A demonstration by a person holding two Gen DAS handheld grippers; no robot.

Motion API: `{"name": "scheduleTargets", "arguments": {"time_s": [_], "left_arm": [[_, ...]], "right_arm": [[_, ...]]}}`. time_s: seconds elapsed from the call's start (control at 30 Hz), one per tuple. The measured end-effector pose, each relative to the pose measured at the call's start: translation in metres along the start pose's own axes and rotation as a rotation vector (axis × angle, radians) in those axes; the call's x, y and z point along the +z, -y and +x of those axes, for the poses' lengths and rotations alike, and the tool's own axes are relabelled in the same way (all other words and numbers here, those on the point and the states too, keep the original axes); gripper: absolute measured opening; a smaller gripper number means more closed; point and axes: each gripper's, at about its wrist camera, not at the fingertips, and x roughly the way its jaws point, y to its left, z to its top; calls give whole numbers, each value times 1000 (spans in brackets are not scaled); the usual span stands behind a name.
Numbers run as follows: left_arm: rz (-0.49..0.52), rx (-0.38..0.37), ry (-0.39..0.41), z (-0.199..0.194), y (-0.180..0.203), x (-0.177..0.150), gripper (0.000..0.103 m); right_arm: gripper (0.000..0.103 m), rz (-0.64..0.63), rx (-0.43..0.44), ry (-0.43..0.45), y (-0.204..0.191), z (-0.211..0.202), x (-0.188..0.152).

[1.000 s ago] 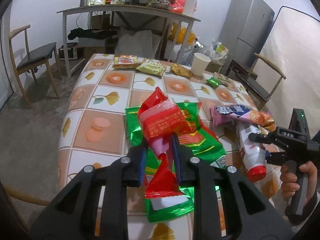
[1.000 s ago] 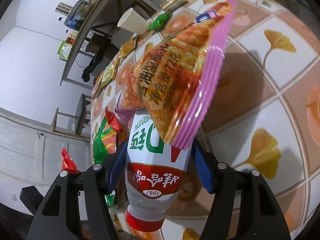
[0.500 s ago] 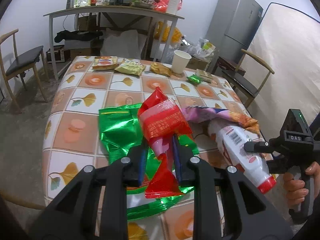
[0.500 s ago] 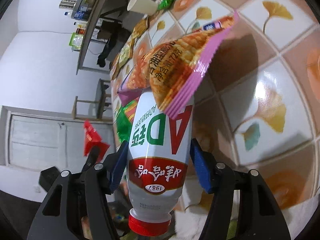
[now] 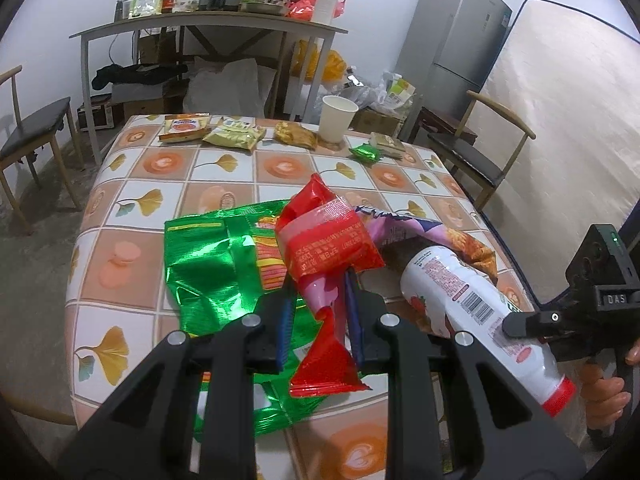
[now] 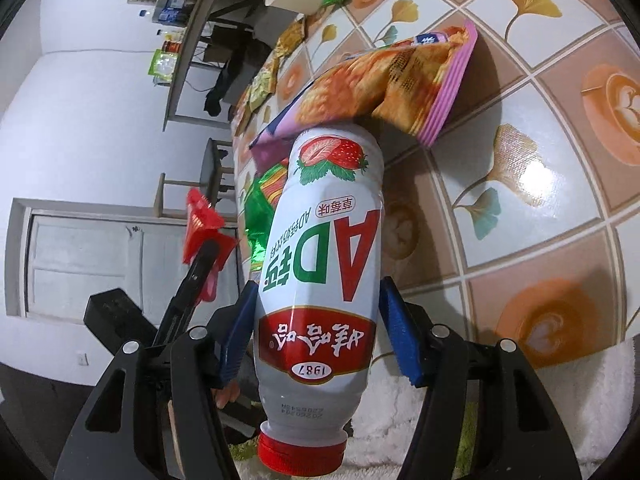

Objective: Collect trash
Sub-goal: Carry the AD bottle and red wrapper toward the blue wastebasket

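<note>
My left gripper (image 5: 316, 322) is shut on a red snack wrapper (image 5: 326, 240) and holds it above the near part of the tiled table (image 5: 120, 256). A crumpled green foil bag (image 5: 208, 264) lies on the table under it. My right gripper (image 6: 316, 332) is shut on a white AD milk bottle (image 6: 324, 264) with a red cap, held tilted over the table's near right edge. It also shows in the left wrist view (image 5: 468, 300). A pink and orange snack bag (image 6: 384, 88) rests on the bottle's far end.
At the table's far edge lie several snack packets (image 5: 234, 136), a white paper cup (image 5: 338, 118) and a small green wrapper (image 5: 364, 153). Chairs (image 5: 36, 128) stand left and right. A cluttered desk (image 5: 208, 28) and a fridge (image 5: 452, 48) stand behind.
Both grippers have pulled back toward the table's near edge with their loads. The bottle has lifted and tilted. The pink bag has slid toward the bottle's far end.
</note>
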Motion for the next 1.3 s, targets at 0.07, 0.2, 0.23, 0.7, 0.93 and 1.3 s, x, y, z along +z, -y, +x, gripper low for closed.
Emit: {"name": "scheduleTargets", "arguments": {"time_s": [0.07,0.2,0.23,0.7,0.93,1.3], "left_arm": [[8,-3,3,-1,4,1,21],[19,-7,11,-3,12,2,21],[22,-8,13,-4,13,2,21],[101,-4,-5,1,55,2,21],[163,-26,-19,14,89,2,21],[264,-48,-40,36,139,3,21]], "right_arm": [[59,-14,12,-5,-3,-2,-2],[59,-43,39,-15,-8,-3,-5],[59,-50,45,-15,-10,-4,-6],[59,-56,52,105,8,-50,3],[59,-22,41,196,28,-81,13],[59,36,33,289,58,-121,25]]}}
